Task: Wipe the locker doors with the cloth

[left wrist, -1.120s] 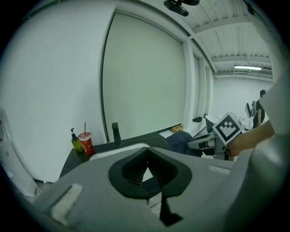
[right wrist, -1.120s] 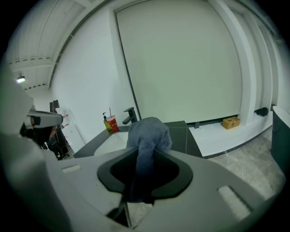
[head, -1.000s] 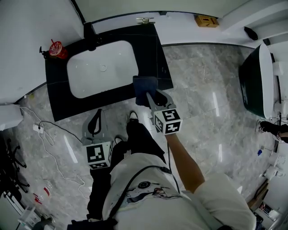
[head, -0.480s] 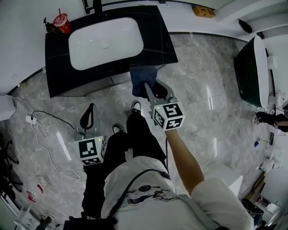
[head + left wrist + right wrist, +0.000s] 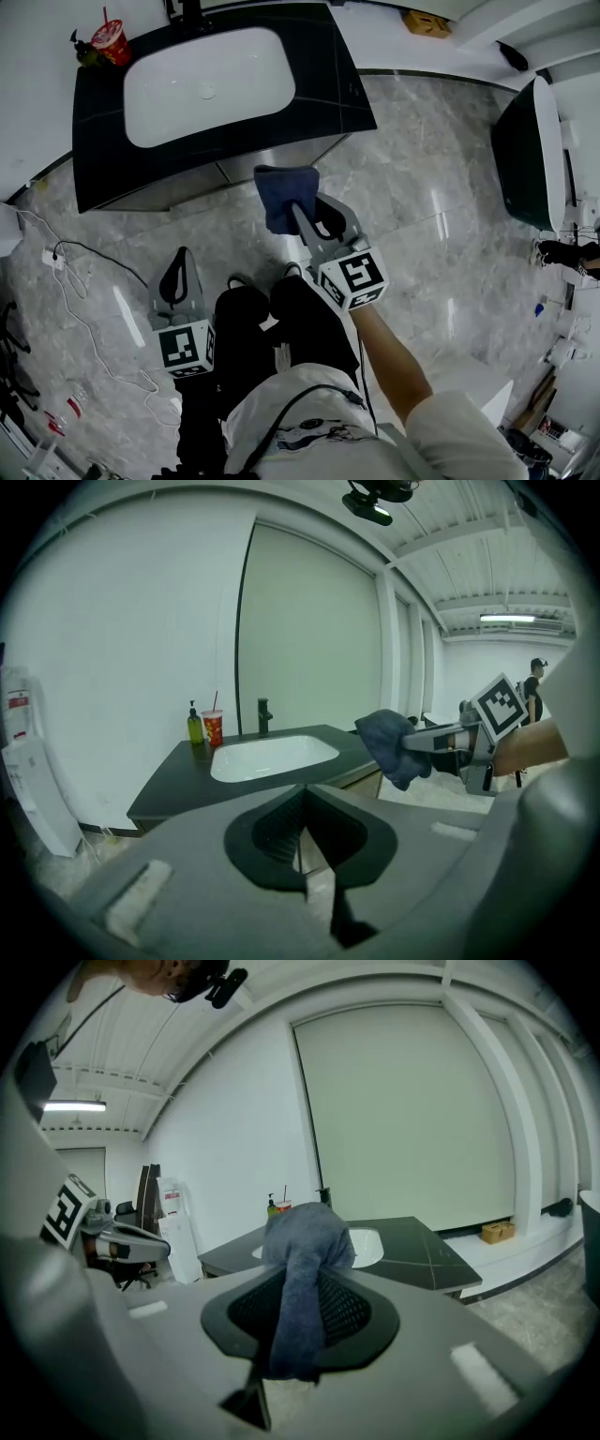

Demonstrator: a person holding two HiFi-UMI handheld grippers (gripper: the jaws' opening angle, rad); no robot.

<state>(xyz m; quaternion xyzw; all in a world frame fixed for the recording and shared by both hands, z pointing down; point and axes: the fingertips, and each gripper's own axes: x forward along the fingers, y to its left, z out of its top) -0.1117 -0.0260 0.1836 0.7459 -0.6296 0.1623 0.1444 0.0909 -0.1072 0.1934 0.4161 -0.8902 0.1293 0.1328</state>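
Head view, nearest first: we see our own white shirt [image 5: 309, 412] and dark trousers [image 5: 272, 319] at the bottom, and just ahead of them the two grippers. Our left gripper [image 5: 182, 255] sits low at the left above the grey marble floor [image 5: 431, 234]. Its jaws are brought together at the tips with nothing between them, and the left gripper view agrees, the two dark pads meeting on a thin line. Our right gripper [image 5: 298, 214] reaches further forward on a bare forearm. Its jaws are clamped on the dark blue cloth [image 5: 281, 192], which bunches over the tips and, in the right gripper view, hangs down between them. The cloth is held in the air near the pale cabinet front [image 5: 253, 161] under the black counter [image 5: 349, 89] — we cannot tell whether it touches. Beyond, a white basin [image 5: 202, 84] is sunk into the counter, with a dark tap [image 5: 262, 716] at its back edge. A red cup [image 5: 111, 39] with a straw and a green bottle [image 5: 195, 727] stand side by side at the counter's far left corner. Furthest off, a small cardboard box [image 5: 424, 21] sits on the white ledge by the wall.
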